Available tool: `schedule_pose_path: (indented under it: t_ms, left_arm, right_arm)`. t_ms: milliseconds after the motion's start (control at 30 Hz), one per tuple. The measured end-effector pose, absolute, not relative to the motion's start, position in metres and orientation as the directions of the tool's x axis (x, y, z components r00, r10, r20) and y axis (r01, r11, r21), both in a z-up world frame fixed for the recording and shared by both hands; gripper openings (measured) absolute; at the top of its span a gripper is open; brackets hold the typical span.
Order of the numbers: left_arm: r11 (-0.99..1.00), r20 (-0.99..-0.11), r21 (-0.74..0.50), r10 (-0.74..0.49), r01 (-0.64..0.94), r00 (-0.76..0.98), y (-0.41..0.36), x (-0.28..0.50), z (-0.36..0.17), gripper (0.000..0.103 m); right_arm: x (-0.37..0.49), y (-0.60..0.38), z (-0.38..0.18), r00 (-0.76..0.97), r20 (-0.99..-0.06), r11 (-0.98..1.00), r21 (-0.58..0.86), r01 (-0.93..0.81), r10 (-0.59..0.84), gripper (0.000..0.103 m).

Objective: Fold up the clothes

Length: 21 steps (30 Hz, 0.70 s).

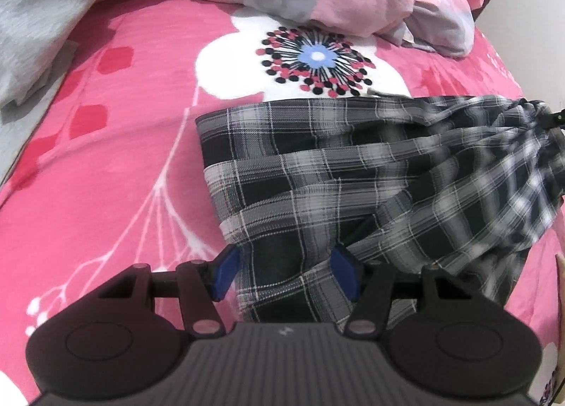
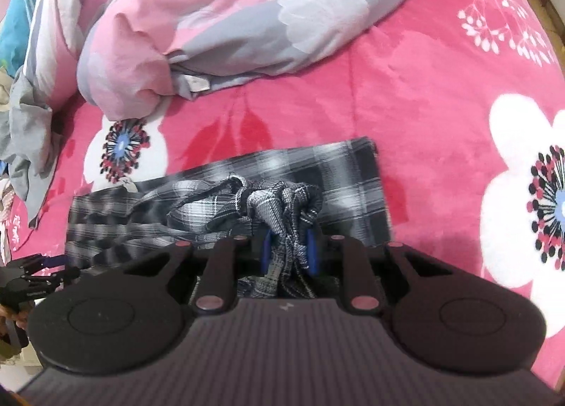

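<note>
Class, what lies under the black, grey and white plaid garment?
Under the black, grey and white plaid garment lies the pink flowered bedspread. A white flower print runs beneath its far edge. Whatever else sits below is covered.

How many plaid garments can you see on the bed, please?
1. The plaid garment lies on the pink bedspread, one end bunched in the right hand-held gripper. More clothes may be hidden among the heap at the left edge.
</note>
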<state>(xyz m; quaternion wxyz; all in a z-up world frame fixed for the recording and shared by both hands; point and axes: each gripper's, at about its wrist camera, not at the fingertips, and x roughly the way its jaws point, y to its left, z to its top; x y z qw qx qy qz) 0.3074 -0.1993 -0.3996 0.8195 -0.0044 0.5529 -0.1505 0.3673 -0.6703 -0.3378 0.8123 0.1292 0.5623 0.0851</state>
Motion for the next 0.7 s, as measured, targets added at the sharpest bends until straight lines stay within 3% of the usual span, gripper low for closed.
schedule_pose_path:
  t_ms: [233, 400, 533, 700]
  left_arm:
    - [0.951, -0.911, -0.158, -0.245, 0.267, 0.333, -0.208, 0.312, -0.402, 0.064]
    - [0.947, -0.906, -0.172, -0.260, 0.270, 0.333, -0.205, 0.312, -0.403, 0.065]
    - [0.945, -0.896, -0.218, -0.293, 0.243, 0.335, -0.199, 0.314, -0.404, 0.068]
    - [0.935, -0.868, -0.318, -0.355, 0.159, 0.348, -0.181, 0.320, -0.404, 0.068]
  right_arm:
    - [0.377, -0.686, -0.380, 0.335, -0.903, 0.960, 0.281, -0.017, 0.270, 0.023]
    - [0.376, -0.716, -0.395, 0.371, -0.878, 0.930, 0.357, 0.084, 0.303, 0.060]
    - [0.365, -0.750, -0.393, 0.428, -0.844, 0.862, 0.449, 0.237, 0.322, 0.069]
    - [0.345, -0.783, -0.384, 0.489, -0.856, 0.791, 0.412, 0.451, 0.167, 0.069]
